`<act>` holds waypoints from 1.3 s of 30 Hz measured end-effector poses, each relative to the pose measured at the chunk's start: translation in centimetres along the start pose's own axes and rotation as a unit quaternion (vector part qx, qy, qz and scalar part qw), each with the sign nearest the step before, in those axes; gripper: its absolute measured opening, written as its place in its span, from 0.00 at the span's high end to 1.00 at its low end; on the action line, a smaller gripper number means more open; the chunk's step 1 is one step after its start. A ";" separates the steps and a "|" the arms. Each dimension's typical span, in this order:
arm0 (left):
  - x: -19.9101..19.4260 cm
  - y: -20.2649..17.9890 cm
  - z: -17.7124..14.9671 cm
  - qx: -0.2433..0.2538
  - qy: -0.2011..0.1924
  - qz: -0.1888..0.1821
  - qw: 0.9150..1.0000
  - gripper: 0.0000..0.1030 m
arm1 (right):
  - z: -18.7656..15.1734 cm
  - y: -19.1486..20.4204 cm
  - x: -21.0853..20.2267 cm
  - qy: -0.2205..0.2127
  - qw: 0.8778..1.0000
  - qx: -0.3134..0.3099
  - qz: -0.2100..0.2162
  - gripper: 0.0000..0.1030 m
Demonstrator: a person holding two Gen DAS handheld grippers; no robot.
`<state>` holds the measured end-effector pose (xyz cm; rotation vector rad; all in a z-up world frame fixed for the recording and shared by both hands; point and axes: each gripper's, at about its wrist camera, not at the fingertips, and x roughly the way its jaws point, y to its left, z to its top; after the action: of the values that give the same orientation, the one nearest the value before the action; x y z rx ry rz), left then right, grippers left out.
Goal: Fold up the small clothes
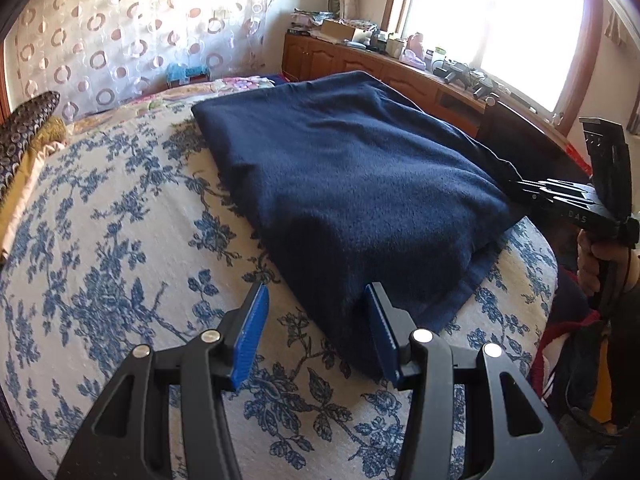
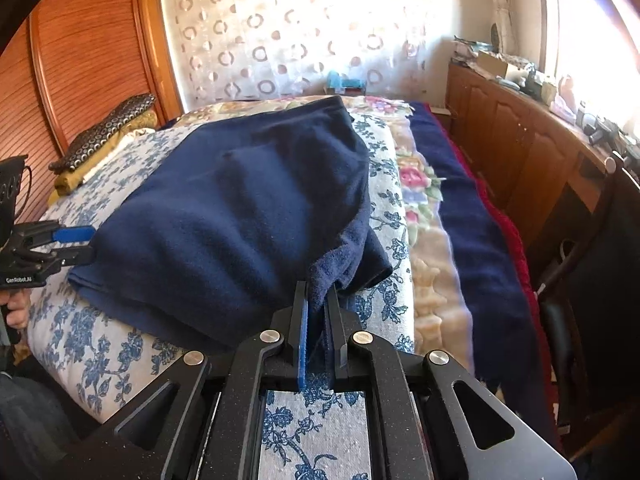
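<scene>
A navy blue garment [image 1: 352, 184] lies folded on the blue-flowered bedspread [image 1: 120, 264]. My left gripper [image 1: 316, 320] is open, its blue pads on either side of the garment's near corner, just short of it. It also shows in the right wrist view [image 2: 80, 244], open at the garment's left edge. My right gripper [image 2: 318, 304] is shut on a bunched corner of the garment [image 2: 240, 216]. In the left wrist view the right gripper [image 1: 516, 188] sits at the garment's right edge.
A wooden cabinet [image 2: 520, 140] with clutter on top runs under the window on the right. A dark blue and red blanket [image 2: 472, 216] hangs along the bed's right side. Folded patterned cloths [image 2: 104, 136] lie at the back left, by a wooden wardrobe [image 2: 80, 56].
</scene>
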<state>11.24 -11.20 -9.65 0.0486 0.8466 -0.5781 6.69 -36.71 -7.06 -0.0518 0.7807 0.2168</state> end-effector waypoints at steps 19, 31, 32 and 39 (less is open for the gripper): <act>-0.7 -0.8 -1.5 0.009 0.011 -0.047 0.999 0.76 | 0.6 3.2 -2.1 -0.044 0.999 -0.025 0.016 0.28; -2.7 -2.3 0.2 0.030 -0.044 -0.066 0.996 0.99 | -0.3 7.3 1.0 -0.004 0.996 -0.067 0.052 0.21; -3.0 -2.4 0.6 0.031 -0.049 -0.068 0.996 0.99 | -0.4 7.5 1.0 -0.003 0.996 -0.071 0.054 0.19; -4.9 -2.9 4.8 0.037 -0.092 -0.072 0.992 1.00 | -0.8 9.7 1.1 -0.005 0.991 -0.110 0.073 0.15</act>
<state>10.57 -12.68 -2.40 0.0021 0.6516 -0.7382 4.86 -27.18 -8.08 -0.2031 0.7483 0.4411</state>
